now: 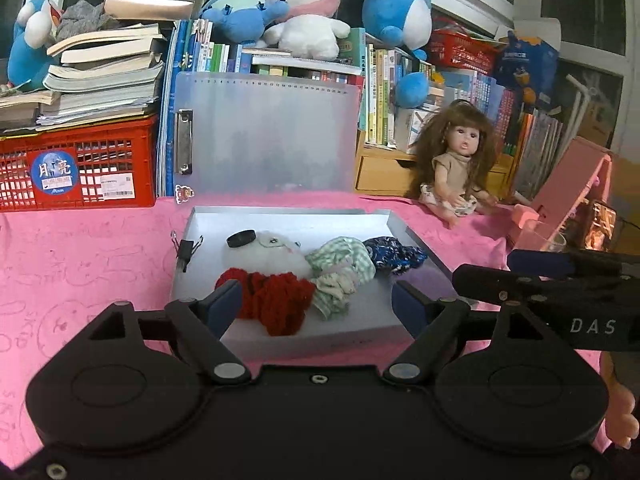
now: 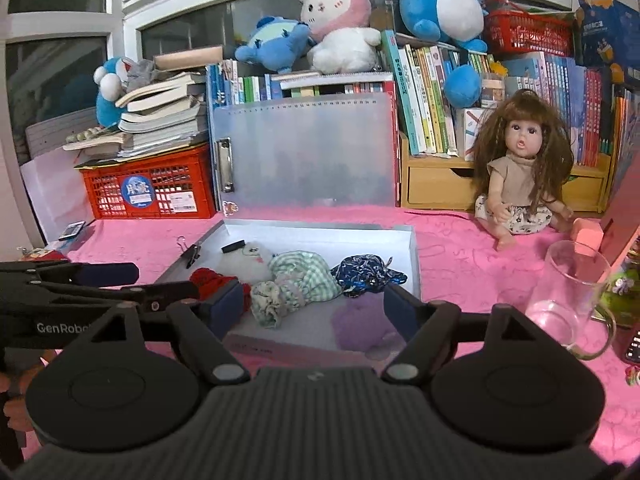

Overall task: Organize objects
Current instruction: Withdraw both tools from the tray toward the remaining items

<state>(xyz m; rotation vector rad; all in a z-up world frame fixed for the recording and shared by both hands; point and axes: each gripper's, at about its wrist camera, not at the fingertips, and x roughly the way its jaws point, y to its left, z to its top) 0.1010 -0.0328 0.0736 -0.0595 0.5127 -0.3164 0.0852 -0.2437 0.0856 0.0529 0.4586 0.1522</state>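
The grey tray (image 1: 416, 240) lies on the pink table (image 1: 80, 264) before an upright translucent clipboard (image 1: 272, 136); inside it, side by side, sit a white plush with red yarn (image 1: 272, 300), a green checked cloth bundle (image 1: 340, 268) and a dark blue floral cloth (image 1: 394, 254) — a binder clip (image 1: 186, 252) grips its left rim; the left tongs (image 1: 316, 306) and right tongs (image 2: 314, 310) both gape wide, holding nothing, hovering at the tray's near edge; a doll (image 2: 520, 168) sits well to the right, a glass mug (image 2: 568, 300) nearer.
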